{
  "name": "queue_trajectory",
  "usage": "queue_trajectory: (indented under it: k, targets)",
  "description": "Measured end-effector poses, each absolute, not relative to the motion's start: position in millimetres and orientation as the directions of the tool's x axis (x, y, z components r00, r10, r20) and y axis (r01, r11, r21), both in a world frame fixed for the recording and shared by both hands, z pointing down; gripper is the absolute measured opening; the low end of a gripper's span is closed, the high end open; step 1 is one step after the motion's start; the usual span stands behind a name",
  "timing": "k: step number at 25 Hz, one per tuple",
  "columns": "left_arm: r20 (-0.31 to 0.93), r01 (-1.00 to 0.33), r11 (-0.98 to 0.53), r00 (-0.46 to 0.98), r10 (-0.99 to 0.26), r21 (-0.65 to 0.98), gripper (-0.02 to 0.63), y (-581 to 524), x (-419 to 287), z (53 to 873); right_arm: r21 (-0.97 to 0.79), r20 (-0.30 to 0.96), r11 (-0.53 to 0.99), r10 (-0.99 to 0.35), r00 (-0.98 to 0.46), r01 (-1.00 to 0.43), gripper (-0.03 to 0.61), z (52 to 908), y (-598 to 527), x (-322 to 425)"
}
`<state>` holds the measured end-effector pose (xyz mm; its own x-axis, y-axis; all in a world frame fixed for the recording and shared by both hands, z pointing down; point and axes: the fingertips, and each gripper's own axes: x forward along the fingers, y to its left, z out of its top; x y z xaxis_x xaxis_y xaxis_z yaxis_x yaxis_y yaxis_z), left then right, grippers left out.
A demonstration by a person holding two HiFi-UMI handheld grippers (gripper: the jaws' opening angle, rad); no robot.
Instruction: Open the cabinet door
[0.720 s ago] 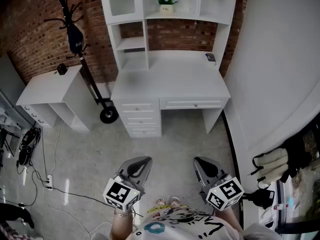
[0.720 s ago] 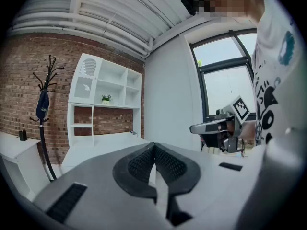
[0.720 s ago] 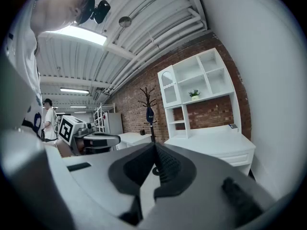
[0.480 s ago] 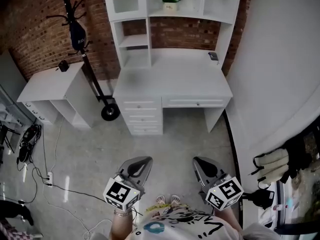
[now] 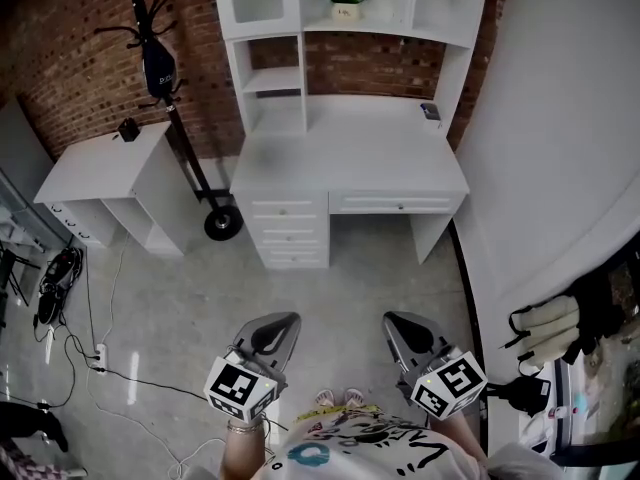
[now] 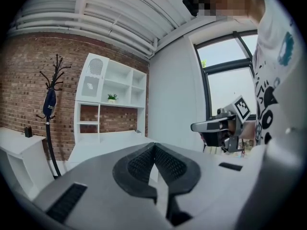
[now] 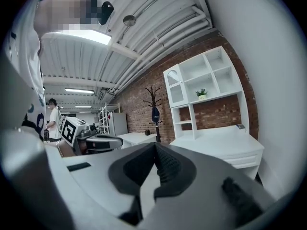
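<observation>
The white desk with a hutch [image 5: 345, 158] stands against the brick wall, several steps ahead of me. Its cabinet door [image 6: 93, 78], white with an arched vent, closes the hutch's upper left compartment; the same door [image 7: 175, 87] shows in the right gripper view. My left gripper [image 5: 283, 320] and right gripper [image 5: 392, 320] are held side by side low in the head view, far short of the desk. Both are shut and hold nothing. The left gripper's [image 6: 154, 147] pads meet at the tip, and so do the right gripper's [image 7: 155, 147].
A black coat rack [image 5: 150, 28] with a dark bag stands left of the desk, a wheel [image 5: 222, 225] at its foot. A low white shelf unit [image 5: 110, 173] sits further left. Cables [image 5: 90, 358] lie on the floor at left. A white wall [image 5: 560, 118] runs along the right.
The desk has slid slightly right and down in the head view as the camera shifts. Both grippers keep their places and stay shut.
</observation>
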<state>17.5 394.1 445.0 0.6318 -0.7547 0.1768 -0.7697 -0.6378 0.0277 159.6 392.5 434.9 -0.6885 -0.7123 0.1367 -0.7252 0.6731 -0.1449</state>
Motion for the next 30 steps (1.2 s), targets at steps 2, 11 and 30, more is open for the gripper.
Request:
queue_trajectory:
  k: [2, 11, 30]
  targets:
    - [0.171, -0.766, -0.642, 0.637, -0.752, 0.028, 0.014, 392.2, 16.5, 444.0, -0.182, 0.121, 0.677, -0.705, -0.699, -0.714, 0.026, 434.5, 391.9, 157.2]
    - [0.167, -0.758, -0.652, 0.645, -0.746, 0.015, 0.015, 390.5, 0.2, 446.9, -0.169, 0.085, 0.699, -0.692, -0.717, -0.695, 0.028, 434.9, 388.8, 130.9]
    - [0.190, -0.798, -0.601, 0.596, -0.780, 0.037, 0.014, 335.3, -18.5, 457.9, -0.164, 0.101, 0.700, -0.689, -0.718, -0.695, 0.029, 446.9, 316.7, 119.8]
